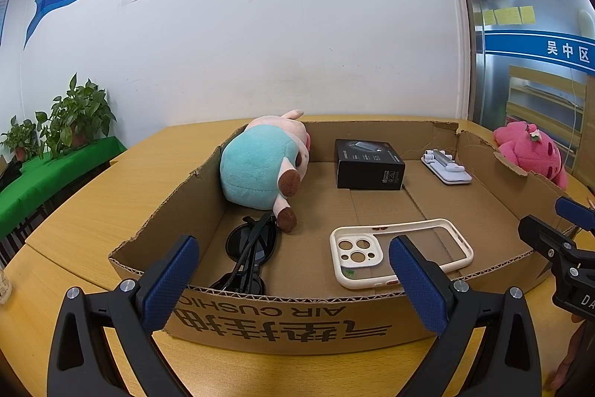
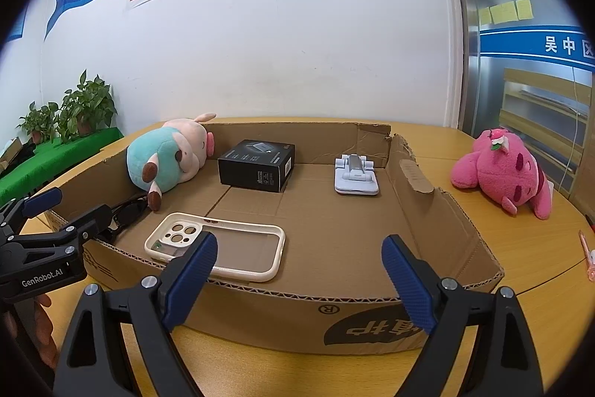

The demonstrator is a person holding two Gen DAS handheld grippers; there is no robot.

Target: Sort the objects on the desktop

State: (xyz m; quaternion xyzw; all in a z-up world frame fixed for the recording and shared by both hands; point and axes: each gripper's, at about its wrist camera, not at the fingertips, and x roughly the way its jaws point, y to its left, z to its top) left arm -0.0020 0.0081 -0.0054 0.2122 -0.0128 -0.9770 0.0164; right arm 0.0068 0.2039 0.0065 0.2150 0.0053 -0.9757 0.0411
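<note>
A shallow cardboard box [image 2: 427,222] is sitting on the worktop [image 2: 528,315], holding a cream phone case [image 2: 238,248] lying flat, long axis running left to right. Both claws, left [image 1: 293,281] and right [image 2: 299,281], are hovering wide open and empty, tilting slightly down over the box's near wall.

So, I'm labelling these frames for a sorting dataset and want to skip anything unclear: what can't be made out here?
- Sunglasses: right wrist view, partly hidden by the left gripper and the box wall; left wrist view shows more.
- Black box: its print is too small to read in either view.
- Pink pen: cut off at the right wrist view's edge.
- Pink plush: left wrist view, lower part hidden behind the box wall.
</note>
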